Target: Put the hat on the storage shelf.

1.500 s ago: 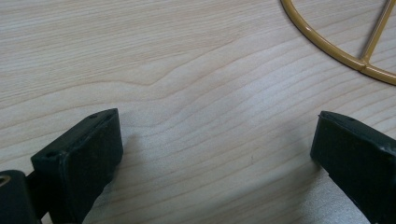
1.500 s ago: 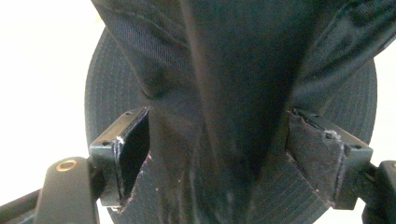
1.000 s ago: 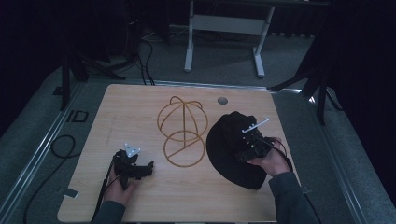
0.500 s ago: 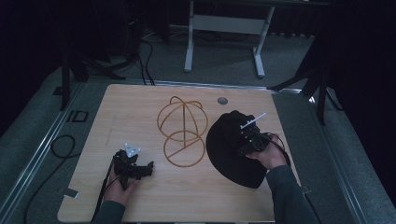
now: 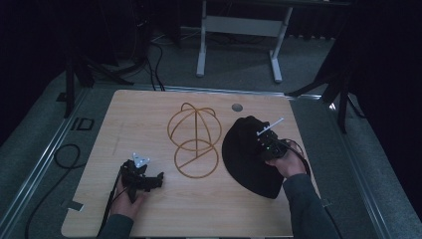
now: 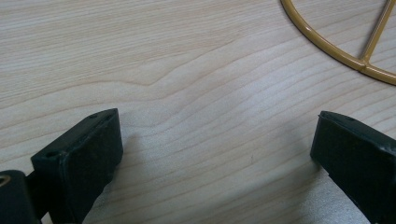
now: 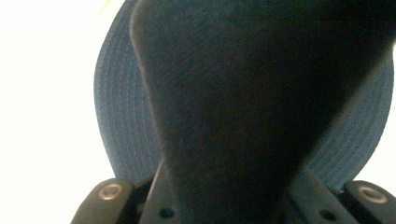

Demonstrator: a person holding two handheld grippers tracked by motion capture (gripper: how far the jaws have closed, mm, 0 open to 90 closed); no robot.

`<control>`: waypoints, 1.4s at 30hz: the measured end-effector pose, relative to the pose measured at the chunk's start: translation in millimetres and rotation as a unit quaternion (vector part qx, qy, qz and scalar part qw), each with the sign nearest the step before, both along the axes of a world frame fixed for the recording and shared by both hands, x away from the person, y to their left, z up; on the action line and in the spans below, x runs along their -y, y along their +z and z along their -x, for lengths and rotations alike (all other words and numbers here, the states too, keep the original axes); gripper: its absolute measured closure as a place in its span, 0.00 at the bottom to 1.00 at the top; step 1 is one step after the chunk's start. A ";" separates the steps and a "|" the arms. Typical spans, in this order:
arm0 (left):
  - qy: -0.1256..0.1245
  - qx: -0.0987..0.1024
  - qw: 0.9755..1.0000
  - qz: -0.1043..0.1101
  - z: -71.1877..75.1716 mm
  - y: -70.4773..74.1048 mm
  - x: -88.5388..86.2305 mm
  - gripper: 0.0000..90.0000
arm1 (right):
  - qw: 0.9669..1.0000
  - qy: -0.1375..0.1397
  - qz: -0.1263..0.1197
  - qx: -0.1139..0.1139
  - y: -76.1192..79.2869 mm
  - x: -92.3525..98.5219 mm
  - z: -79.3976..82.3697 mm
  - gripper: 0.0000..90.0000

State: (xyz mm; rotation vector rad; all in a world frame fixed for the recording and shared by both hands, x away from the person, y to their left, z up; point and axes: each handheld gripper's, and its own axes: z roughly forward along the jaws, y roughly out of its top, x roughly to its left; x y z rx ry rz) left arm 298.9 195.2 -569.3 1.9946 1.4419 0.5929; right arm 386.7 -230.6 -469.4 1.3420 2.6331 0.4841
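Right claw (image 5: 268, 144), seen from the high view, sits on a dark hat (image 5: 249, 157) at the right of a wooden table (image 5: 149, 114), with the person's right hand (image 5: 284, 164) behind it. Left of the hat stands a golden wire stand (image 5: 194, 139), a dome over a round base ring. Near the left front edge, the left claw (image 5: 144, 178) rests low on the table, well apart from the stand.

From the left claw's own view, its two black jaws stand wide apart with nothing between them, only bare wood grain. Part of the stand's base ring (image 6: 336, 51) curves across the far right corner.

From the right claw's own view, a thick fold of dark cloth rises straight up from between the jaws, so this claw seems closed on the hat (image 7: 243, 116). Stitched rows of the brim (image 7: 121, 126) curve behind it.

Judging from this, the hat is being gripped for lifting. The next move likely calls for raising it clear of the table and carrying it left over the stand's dome.
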 end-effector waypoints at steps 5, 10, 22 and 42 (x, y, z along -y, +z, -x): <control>0.000 0.000 1.000 0.000 0.0 0.0 0.0 0.03 | 1.000 0.010 -0.012 0.004 5.4 4.8 0.8 0.96; 0.000 0.000 1.000 0.000 0.0 0.0 0.0 0.03 | 0.999 0.025 -0.032 0.008 13.2 10.5 2.6 0.97; 0.001 0.001 1.000 0.001 0.0 -0.1 0.1 0.03 | 0.997 0.062 -0.036 0.017 28.4 12.0 6.9 0.97; 0.000 0.000 1.000 0.000 -0.1 0.0 0.0 0.03 | 0.994 0.105 -0.018 0.035 49.7 -2.4 12.2 0.97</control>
